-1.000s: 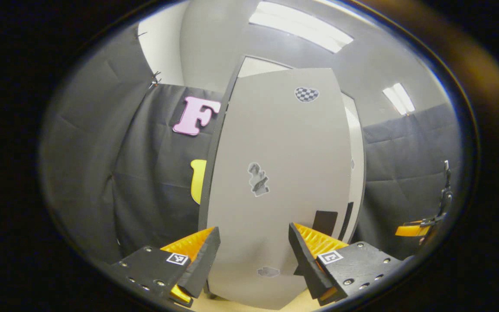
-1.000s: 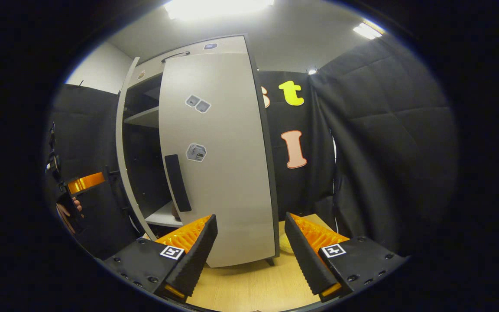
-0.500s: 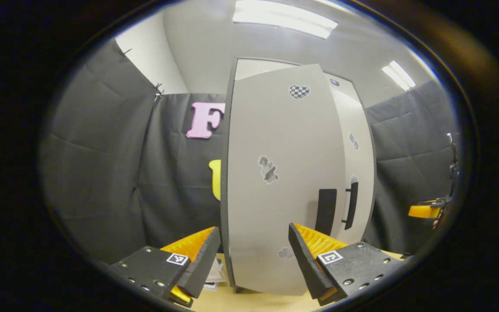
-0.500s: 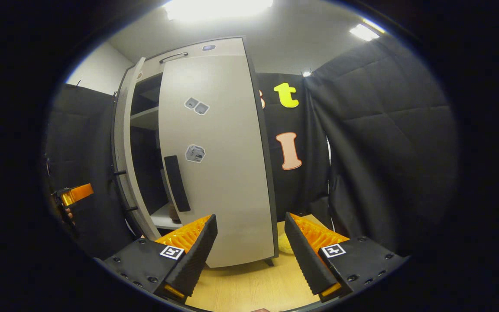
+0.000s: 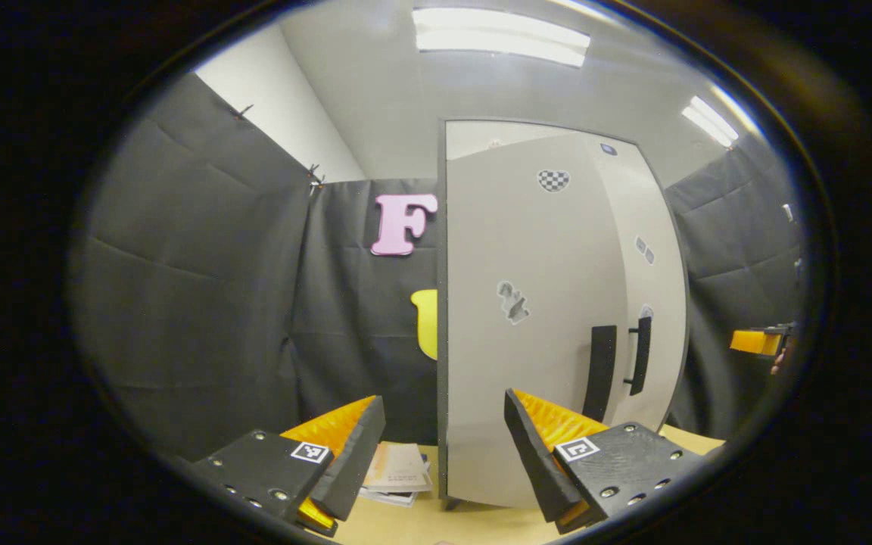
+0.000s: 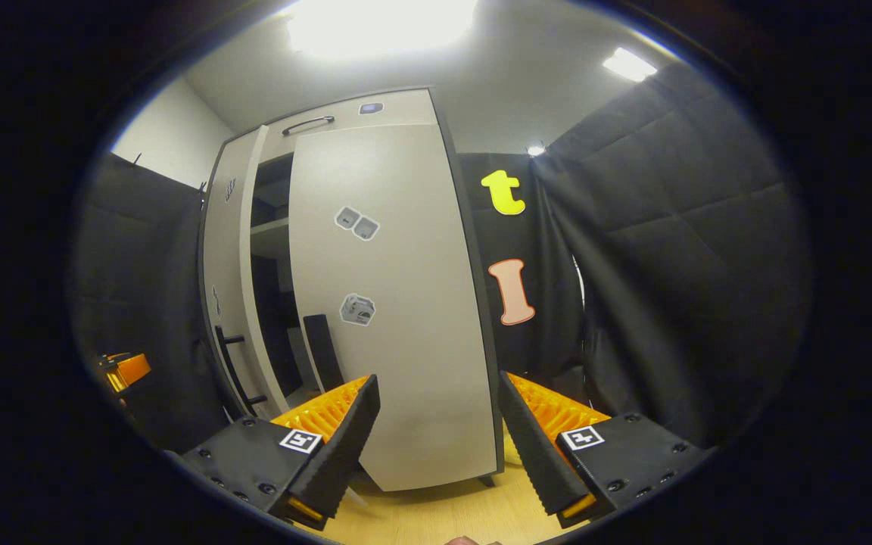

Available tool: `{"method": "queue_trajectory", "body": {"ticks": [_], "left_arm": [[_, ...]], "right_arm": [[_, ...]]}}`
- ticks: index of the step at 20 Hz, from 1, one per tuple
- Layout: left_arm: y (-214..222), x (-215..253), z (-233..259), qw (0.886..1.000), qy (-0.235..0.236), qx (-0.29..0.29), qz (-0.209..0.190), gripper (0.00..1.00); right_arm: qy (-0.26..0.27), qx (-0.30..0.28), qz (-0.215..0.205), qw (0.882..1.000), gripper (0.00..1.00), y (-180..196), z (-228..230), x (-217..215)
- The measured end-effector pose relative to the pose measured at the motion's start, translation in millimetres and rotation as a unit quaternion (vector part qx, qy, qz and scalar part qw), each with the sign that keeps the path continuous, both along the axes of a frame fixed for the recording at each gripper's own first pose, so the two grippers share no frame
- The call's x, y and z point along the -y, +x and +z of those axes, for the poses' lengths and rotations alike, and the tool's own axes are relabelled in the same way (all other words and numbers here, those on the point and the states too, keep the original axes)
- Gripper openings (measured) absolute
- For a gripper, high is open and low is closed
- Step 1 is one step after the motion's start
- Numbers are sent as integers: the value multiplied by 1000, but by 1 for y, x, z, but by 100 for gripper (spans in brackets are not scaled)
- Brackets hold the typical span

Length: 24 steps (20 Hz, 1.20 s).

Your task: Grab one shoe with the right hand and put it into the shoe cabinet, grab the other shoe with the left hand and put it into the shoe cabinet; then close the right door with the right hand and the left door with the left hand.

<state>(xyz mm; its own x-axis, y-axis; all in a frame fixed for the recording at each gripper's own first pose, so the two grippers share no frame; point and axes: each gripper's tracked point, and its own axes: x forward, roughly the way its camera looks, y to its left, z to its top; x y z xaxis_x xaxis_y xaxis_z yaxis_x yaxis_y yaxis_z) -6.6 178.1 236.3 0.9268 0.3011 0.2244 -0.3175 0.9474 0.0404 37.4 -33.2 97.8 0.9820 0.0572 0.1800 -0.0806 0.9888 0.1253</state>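
Note:
The grey shoe cabinet stands on a light wooden surface. In the left gripper view its left door (image 5: 527, 318) faces me, almost shut, its black handle (image 5: 601, 363) beside the right door's handle (image 5: 640, 356). In the right gripper view the right door (image 6: 398, 303) looks shut and the left door (image 6: 228, 288) stands slightly ajar, leaving a narrow dark gap with a shelf (image 6: 269, 227). The shoes are hidden behind the doors. My left gripper (image 5: 443, 454) is open and empty just before the left door. My right gripper (image 6: 436, 446) is open and empty before the right door.
Some booklets (image 5: 398, 473) lie on the wooden surface (image 6: 436, 515) by the cabinet's left side. A pale yellow thing (image 6: 510, 448) lies at the cabinet's right foot. Black cloth walls close in on both sides. The other gripper (image 5: 758, 342) shows far right, and the left one (image 6: 126, 369) far left.
The left door has swung from half open to nearly shut, and the gap into the cabinet has narrowed. The left gripper has followed it round. The right door and right gripper have barely moved.

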Motion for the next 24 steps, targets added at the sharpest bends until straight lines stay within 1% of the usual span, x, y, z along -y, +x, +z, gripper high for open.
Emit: {"method": "queue_trajectory", "body": {"ticks": [1, 2, 4, 5, 7, 8, 9, 10, 12, 15, 17, 18, 19, 23, 24], "left_arm": [[-12, -4, -9, 1000, 3, 0, 7, 85], [-24, -4, -16, 1000, 4, -2, 10, 90], [-38, -7, -26, 1000, -9, 0, 17, 99], [-41, -7, -32, 1000, -22, 2, 18, 99], [-37, -8, -44, 999, -47, -1, 15, 99], [-33, -10, -50, 998, -54, -7, 15, 99], [-30, -11, -53, 998, -59, -11, 17, 95], [-25, -12, -53, 998, -62, -13, 20, 92], [-22, -12, -55, 997, -73, -12, 22, 92], [-15, -14, -62, 996, -91, -13, 16, 92], [-9, -14, -65, 995, -91, -22, 19, 92], [-4, -13, -65, 995, -92, -26, 19, 92], [-1, -12, -64, 995, -91, -26, 18, 92], [6, -7, -65, 996, -84, -27, 8, 92], [7, -6, -65, 996, -81, -29, 8, 92]], "right_arm": [[0, 2, 0, 1000, 99, 0, -1, -2], [-1, 2, -1, 1000, 94, -1, -2, -2], [-10, -4, -4, 1000, 94, 0, -10, -2], [-16, -10, -5, 1000, 94, 0, -15, -2], [-22, -22, -1, 1000, 94, 0, -24, -5], [-22, -28, 8, 999, 94, 2, -28, -9], [-22, -32, 16, 999, 99, 3, -30, -13], [-24, -36, 21, 999, 99, 5, -32, -16], [-29, -38, 24, 999, 99, 8, -31, -18], [-38, -31, 26, 998, 99, 11, -28, -21], [-46, -30, 25, 998, 99, 16, -29, -20], [-46, -35, 27, 998, 94, 19, -31, -21], [-44, -42, 34, 998, 99, 20, -33, -23], [-27, -51, 46, 997, 99, 32, -29, -30], [-26, -53, 50, 997, 94, 35, -29, -34]]}}
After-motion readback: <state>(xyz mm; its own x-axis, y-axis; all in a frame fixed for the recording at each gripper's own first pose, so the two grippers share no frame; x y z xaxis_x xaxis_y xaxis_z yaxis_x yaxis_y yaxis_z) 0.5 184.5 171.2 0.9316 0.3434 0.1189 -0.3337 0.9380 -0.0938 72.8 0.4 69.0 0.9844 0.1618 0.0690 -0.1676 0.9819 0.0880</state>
